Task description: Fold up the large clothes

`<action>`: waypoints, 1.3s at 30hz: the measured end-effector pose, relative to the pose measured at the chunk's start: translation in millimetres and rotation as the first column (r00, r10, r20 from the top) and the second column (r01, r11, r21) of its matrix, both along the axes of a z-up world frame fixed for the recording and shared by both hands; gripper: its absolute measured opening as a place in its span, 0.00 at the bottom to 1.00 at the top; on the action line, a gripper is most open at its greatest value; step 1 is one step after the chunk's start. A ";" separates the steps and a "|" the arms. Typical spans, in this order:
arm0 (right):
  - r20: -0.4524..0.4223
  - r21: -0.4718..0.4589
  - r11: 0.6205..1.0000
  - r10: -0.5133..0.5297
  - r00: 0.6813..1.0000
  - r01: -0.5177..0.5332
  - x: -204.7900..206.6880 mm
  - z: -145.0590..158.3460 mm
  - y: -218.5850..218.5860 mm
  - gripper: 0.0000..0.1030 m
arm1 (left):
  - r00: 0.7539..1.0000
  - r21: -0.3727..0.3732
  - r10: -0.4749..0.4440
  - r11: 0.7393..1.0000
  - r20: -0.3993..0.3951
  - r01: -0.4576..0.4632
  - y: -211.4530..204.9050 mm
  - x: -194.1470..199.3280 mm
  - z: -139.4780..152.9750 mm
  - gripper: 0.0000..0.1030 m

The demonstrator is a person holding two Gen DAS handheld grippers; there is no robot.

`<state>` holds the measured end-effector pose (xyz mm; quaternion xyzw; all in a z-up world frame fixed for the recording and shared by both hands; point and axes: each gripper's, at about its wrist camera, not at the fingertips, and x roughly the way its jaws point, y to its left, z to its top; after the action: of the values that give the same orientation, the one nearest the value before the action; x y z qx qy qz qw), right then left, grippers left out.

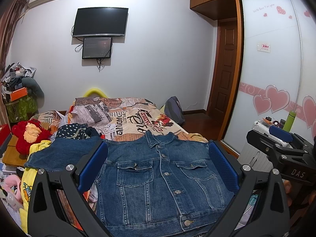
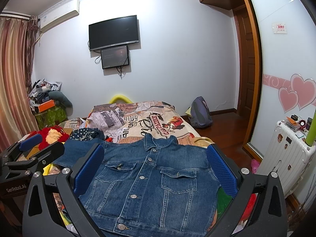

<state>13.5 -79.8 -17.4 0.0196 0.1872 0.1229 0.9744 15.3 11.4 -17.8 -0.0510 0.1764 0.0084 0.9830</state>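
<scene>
At the lower centre of both views, the buttoned blue denim jacket (image 1: 158,179) lies flat; left gripper (image 1: 158,169) and right gripper (image 2: 156,169) fingers are spread, empty. Pinch the outstretched sleeve (image 1: 59,154) first, folding inward evenly.

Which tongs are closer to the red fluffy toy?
The left tongs. The red fluffy toy lies at the bed's left side, just beyond them; the right tongs hover farther right, above the denim jacket.
</scene>
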 end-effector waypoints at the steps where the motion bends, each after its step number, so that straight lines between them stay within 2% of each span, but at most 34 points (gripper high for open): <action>1: 0.000 -0.001 1.000 0.000 1.000 0.000 -0.1 -0.9 0.2 1.00 | 1.000 -0.001 0.000 1.000 -0.001 0.000 0.4 -0.1 -0.5 1.00; 16: -0.015 -0.009 1.000 0.015 1.000 -0.015 8.5 -3.4 7.1 1.00 | 1.000 0.007 0.019 1.000 -0.016 -0.019 4.1 9.7 -2.7 1.00; 24: -0.055 -0.034 0.999 0.029 0.998 -0.031 30.1 -7.8 18.5 1.00 | 0.997 -0.028 0.058 0.998 -0.048 -0.059 30.0 29.3 -11.3 1.00; 30: -0.098 -0.051 0.998 0.037 0.994 -0.043 55.1 -15.8 27.0 1.00 | 0.990 -0.039 0.120 0.992 -0.077 -0.123 63.8 52.4 -24.1 1.00; 35: -0.123 -0.055 0.997 0.040 0.992 -0.047 83.0 -25.0 36.3 1.00 | 0.970 -0.012 0.215 0.976 -0.111 -0.218 103.4 77.0 -38.7 1.00; 39: -0.125 -0.089 0.996 0.020 0.992 -0.031 102.4 -31.9 43.3 1.00 | 0.938 0.013 0.317 0.948 -0.138 -0.318 148.6 87.2 -53.2 1.00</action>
<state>115.9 -36.4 -49.3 -0.0195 0.2528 0.1254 0.9591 102.4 159.9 -71.0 -0.0827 0.2336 0.1694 0.9539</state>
